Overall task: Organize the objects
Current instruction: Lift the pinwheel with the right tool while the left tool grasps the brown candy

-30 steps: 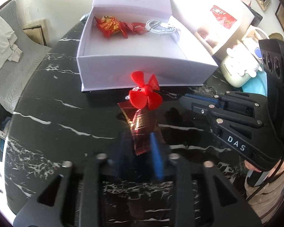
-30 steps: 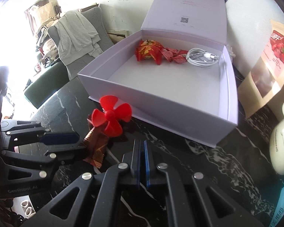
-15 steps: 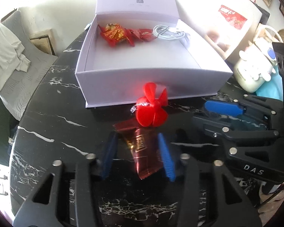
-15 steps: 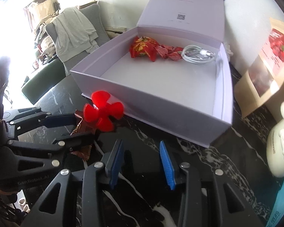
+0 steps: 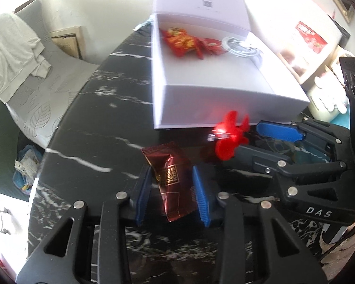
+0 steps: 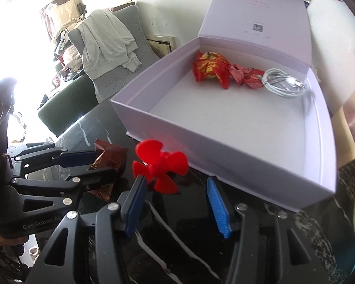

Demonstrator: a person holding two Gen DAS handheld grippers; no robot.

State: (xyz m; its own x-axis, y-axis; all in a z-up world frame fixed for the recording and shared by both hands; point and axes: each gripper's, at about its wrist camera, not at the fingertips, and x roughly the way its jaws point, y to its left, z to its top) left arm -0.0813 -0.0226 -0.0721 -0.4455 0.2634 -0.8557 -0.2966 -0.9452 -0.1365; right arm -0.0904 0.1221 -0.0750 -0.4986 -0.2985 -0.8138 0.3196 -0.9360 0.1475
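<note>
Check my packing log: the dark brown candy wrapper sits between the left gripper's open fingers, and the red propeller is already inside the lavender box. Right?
Not quite. The red propeller is outside the lavender box, on the black table before its front wall, as the right wrist view shows. The candy wrapper does sit between the open left gripper.

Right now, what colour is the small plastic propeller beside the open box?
Bright red: the small plastic propeller shows best in the right wrist view.
</note>
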